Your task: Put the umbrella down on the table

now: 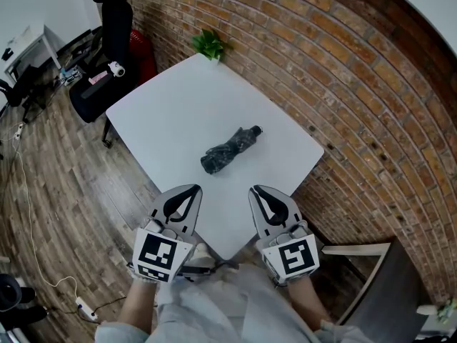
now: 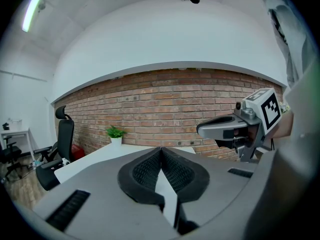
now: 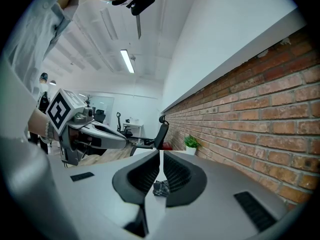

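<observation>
At the far left, an office chair [image 1: 114, 31] stands beside the white tabletop [image 1: 164, 120], and a small potted plant [image 1: 209, 45] sits at the tabletop's far corner. Nearer the person, the left gripper [image 1: 187, 194] hovers over the near edge. In the left gripper view its ribbed pads [image 2: 150, 169] meet at the tip with nothing between them, so its jaws are closed and it holds nothing. To its right, about mid-tabletop and well apart from both grippers, the folded dark umbrella [image 1: 230, 151] lies flat on the surface. In the head view its long axis runs diagonally. The bulkier bunched end points toward the near left, and the slimmer end, tipped with a small knob that is probably the handle, points away to the right. Further right, the right gripper [image 1: 261, 195] is level with the left one. In the right gripper view its jaws are also together at the tip and grip nothing, and the umbrella shows only as a small dark bundle [image 3: 161, 188] far off below the tips. The brick wall [image 1: 343, 84] lies along the right. With the umbrella resting free and both grippers clear of it, the task looks done, with nothing evident left to do.
</observation>
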